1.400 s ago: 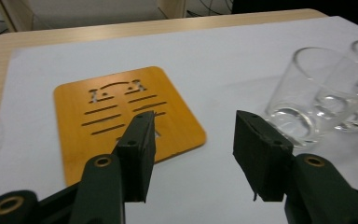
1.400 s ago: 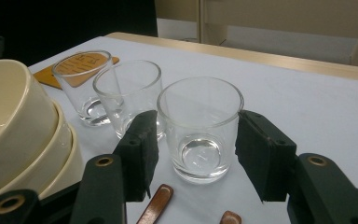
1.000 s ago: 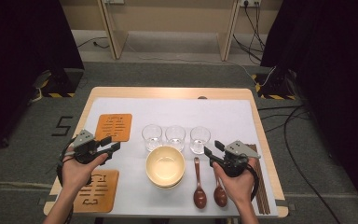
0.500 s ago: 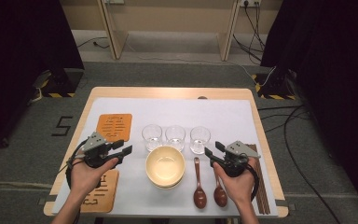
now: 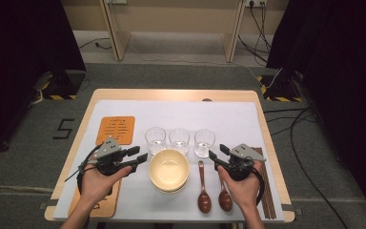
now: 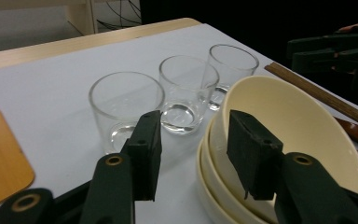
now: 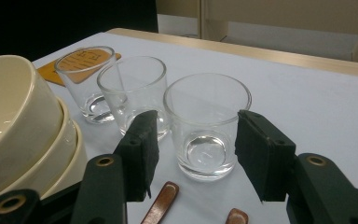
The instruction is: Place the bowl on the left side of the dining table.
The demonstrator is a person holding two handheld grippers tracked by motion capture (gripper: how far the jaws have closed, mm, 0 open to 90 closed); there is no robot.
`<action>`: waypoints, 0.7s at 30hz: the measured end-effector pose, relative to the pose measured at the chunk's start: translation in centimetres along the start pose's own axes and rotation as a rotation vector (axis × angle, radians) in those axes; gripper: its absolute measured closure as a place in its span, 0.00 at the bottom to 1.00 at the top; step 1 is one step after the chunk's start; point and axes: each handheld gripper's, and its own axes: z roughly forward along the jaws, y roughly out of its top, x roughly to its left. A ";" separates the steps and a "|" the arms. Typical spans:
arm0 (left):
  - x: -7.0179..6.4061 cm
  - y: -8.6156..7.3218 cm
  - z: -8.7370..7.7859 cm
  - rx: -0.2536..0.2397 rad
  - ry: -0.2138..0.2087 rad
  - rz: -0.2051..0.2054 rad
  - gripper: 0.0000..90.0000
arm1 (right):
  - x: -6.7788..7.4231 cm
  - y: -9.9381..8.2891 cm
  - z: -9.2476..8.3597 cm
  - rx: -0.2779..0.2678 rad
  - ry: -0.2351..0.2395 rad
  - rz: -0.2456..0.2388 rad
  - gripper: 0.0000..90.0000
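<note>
The left gripper [image 5: 140, 159] has just been closing, though its jaws remain spread with nothing between them, aimed at the near rim of the stacked bowls [image 5: 169, 170] just beside it. The right gripper [image 5: 218, 155] hangs with jaws spread too, pointing at the right glass [image 5: 204, 142], not touching. Three glasses stand in a row behind the bowls on the counter [image 5: 228, 119]. Two spoons [image 5: 213, 193] lie right of the bowls, chopsticks [image 5: 266, 191] beyond them.
</note>
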 end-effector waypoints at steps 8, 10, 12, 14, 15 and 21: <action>-1.0 -0.1 1.8 0.050 -0.018 0.040 0.64 | 0.0 0.0 -0.1 0.002 0.001 0.001 0.55; -1.2 -0.2 2.2 0.059 -0.020 0.052 0.65 | 0.0 0.0 -0.1 0.002 0.002 0.000 0.55; -1.4 -0.2 2.7 0.075 -0.019 0.070 0.67 | 0.0 0.0 0.0 0.000 0.004 0.000 0.55; -1.6 -0.2 3.1 0.083 -0.012 0.090 0.69 | 0.1 0.0 0.0 0.005 0.005 0.005 0.55; -1.6 -0.2 3.2 0.089 -0.008 0.098 0.69 | 0.1 0.0 0.0 0.005 0.005 0.005 0.55; -1.9 -0.1 4.0 0.111 0.014 0.142 0.75 | 0.1 -0.1 0.1 0.009 0.008 0.006 0.55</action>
